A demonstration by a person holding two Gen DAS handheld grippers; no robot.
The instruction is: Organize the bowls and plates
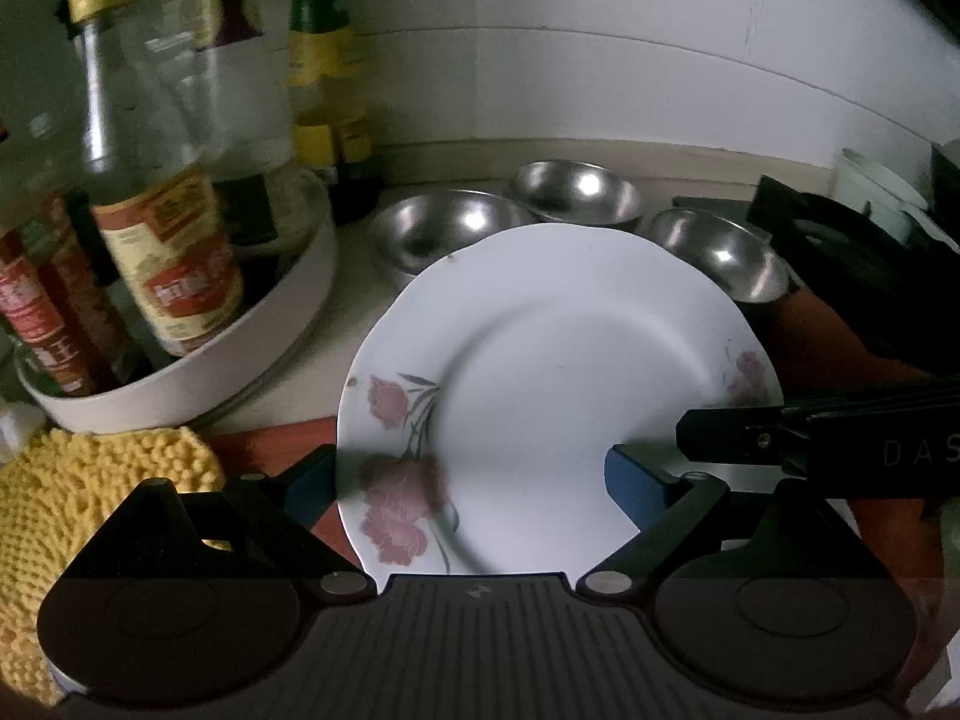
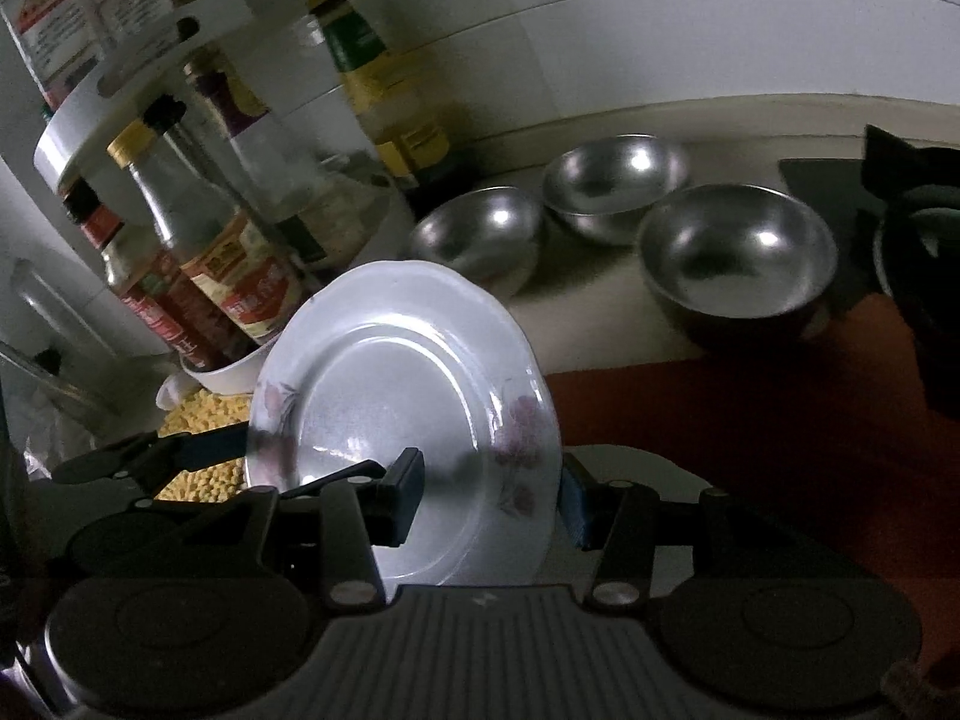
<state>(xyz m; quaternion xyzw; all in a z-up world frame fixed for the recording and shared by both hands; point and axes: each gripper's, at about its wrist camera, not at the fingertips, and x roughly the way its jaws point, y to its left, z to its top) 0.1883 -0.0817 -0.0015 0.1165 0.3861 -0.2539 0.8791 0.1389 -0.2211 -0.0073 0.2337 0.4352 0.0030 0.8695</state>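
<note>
On the left stands the condiment rack [image 1: 198, 354] with bottles, above the yellow cloth [image 1: 90, 480]. The left gripper [image 1: 474, 486] is spread wide across the flowered plate [image 1: 540, 384], its blue pads at both rims. The right gripper [image 2: 492, 489] pinches the plate's right edge. Behind wait three steel bowls [image 1: 456, 228]. I would keep the plate level and both hands moving together

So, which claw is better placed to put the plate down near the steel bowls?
Right, I think: the right claw holds the plate by its rim, with the steel bowls just ahead. The left claw stands wide, its grip unclear.
</note>
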